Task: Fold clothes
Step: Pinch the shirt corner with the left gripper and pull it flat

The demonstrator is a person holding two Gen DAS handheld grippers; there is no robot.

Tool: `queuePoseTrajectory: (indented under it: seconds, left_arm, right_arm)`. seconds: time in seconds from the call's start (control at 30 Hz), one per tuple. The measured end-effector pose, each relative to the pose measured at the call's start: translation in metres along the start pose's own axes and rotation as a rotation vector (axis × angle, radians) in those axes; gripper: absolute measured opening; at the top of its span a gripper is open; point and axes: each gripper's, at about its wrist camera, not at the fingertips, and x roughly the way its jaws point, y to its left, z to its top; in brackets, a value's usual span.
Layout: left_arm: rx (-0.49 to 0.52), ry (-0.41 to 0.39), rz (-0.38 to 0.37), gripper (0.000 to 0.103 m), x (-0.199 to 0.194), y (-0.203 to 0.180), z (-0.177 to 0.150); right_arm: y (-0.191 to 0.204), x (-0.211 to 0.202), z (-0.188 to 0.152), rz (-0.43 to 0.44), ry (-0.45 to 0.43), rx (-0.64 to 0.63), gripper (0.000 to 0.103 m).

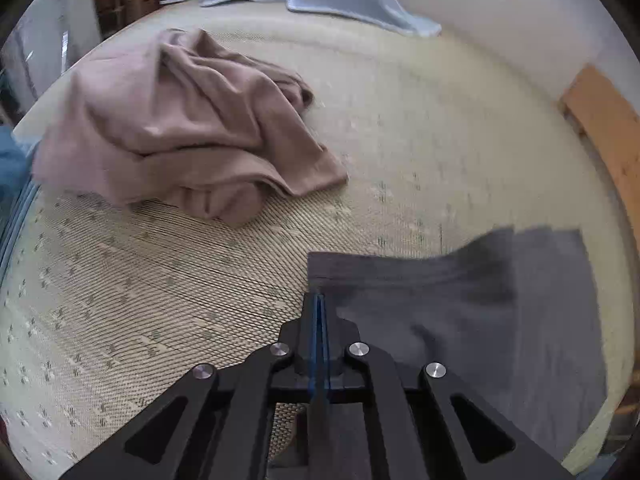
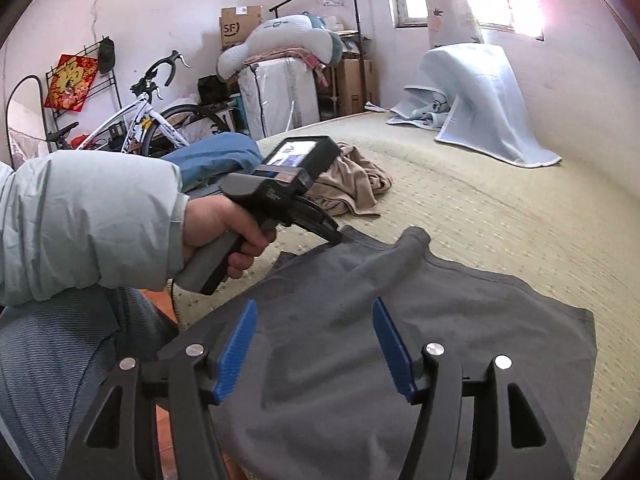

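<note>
Woven straw-mat bed (image 2: pixel 500 216) carries a flat dark grey cotton T-shirt (image 2: pixel 360 360); left gripper (image 1: pixel 319 300) fingers pinch its edge, right gripper (image 2: pixel 316 344) fingers spread wide above it.

Grey shirt (image 2: pixel 400 360) lies rumpled; tan garment (image 1: pixel 180 120) heaped beyond.

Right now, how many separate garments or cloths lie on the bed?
3: grey shirt nearest, under the grippers; tan garment crumpled in the middle; blue blanket at the far edge. More may be hidden.
</note>
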Motion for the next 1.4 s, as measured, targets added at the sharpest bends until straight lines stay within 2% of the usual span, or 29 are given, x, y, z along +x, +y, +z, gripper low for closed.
queuePoseTrajectory:
  seconds: [0.33, 0.4, 0.6, 0.7, 0.87, 1.0, 1.07, 1.27, 1.4]
  left_arm:
    - [-0.192, -0.132, -0.059, 0.0, -0.075, 0.057, -0.021]
    - [-0.216, -0.143, -0.069, 0.0, -0.072, 0.054, -0.012]
    - [-0.272, -0.174, -0.084, 0.0, -0.083, 0.068, -0.016]
    - [-0.279, -0.17, -0.068, 0.0, -0.069, 0.068, -0.007]
    - [-0.311, -0.105, -0.046, 0.0, -0.035, 0.074, 0.003]
    - [-0.308, -0.067, 0.031, 0.0, -0.009, 0.075, 0.007]
    - [-0.317, -0.045, 0.045, 0.0, 0.0, 0.076, 0.007]
    - [-0.322, -0.043, 0.053, 0.0, -0.004, 0.074, 0.004]
    - [-0.318, 0.002, 0.06, 0.0, -0.001, 0.077, -0.002]
  right_arm:
    - [-0.006, -0.002, 0.004, -0.018, -0.015, 0.01, 0.066]
    - [-0.007, -0.001, 0.004, -0.016, -0.017, 0.008, 0.066]
    - [-0.007, -0.001, 0.006, -0.011, -0.02, 0.004, 0.067]
    - [-0.007, -0.001, 0.005, -0.01, -0.017, 0.003, 0.067]
    - [-0.007, 0.0, 0.005, -0.017, -0.01, -0.001, 0.067]
    - [-0.007, 0.003, 0.003, -0.024, 0.005, 0.001, 0.068]
    - [-0.007, 0.005, 0.0, -0.029, 0.019, -0.001, 0.068]
    - [-0.008, 0.009, -0.003, -0.042, 0.042, -0.006, 0.068]
    - [-0.011, 0.01, -0.003, -0.053, 0.044, 0.002, 0.07]
